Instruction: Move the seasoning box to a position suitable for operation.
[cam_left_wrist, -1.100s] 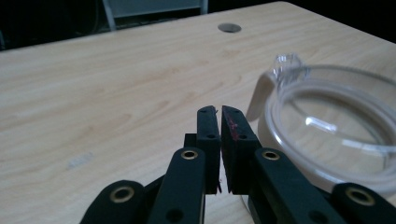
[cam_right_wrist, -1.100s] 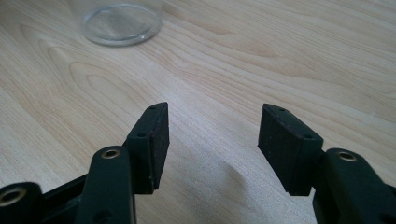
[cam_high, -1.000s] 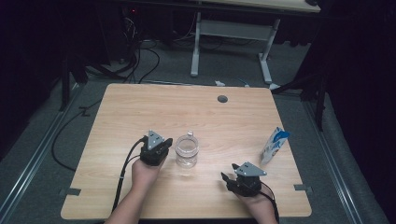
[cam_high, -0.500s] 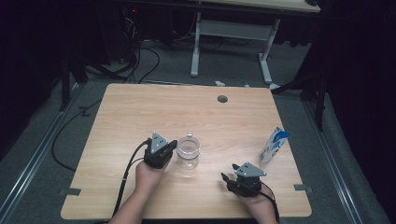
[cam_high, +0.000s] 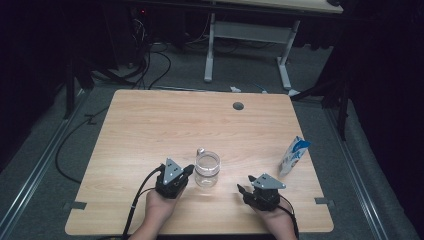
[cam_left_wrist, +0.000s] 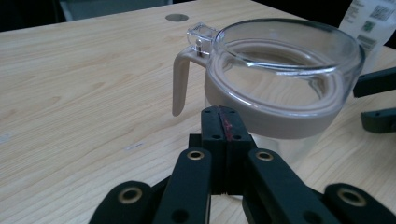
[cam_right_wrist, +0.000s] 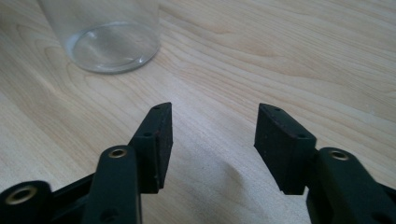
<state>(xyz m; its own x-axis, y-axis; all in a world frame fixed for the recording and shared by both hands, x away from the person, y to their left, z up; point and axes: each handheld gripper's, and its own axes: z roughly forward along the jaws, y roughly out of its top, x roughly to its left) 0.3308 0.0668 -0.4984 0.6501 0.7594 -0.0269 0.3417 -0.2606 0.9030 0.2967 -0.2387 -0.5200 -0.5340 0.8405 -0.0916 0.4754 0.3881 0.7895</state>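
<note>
A clear jug (cam_high: 207, 168) with a beige rim band (cam_left_wrist: 280, 123) and beige handle (cam_left_wrist: 180, 79) stands upright on the wooden table (cam_high: 150, 130). My left gripper (cam_high: 188, 169) is just left of it. Its pads (cam_left_wrist: 225, 112) lie together with nothing between them, though the jaws have just been opening slightly. The tips sit right under the jug's rim band; I cannot tell whether they touch. My right gripper (cam_high: 244, 183) rests to the jug's right, open and empty (cam_right_wrist: 212, 116), its jaws having just been closing a little. The jug's base (cam_right_wrist: 112, 42) is ahead of it to the left.
A blue and white pouch (cam_high: 294, 155) stands near the table's right edge. A round cable hole (cam_high: 238, 106) sits at the far middle of the table. Metal desk legs (cam_high: 210, 50) and cables (cam_high: 145, 55) lie on the floor beyond the table.
My left gripper has shifted toward the near edge and slightly right, staying beside the jug. The right gripper has stayed in place.
</note>
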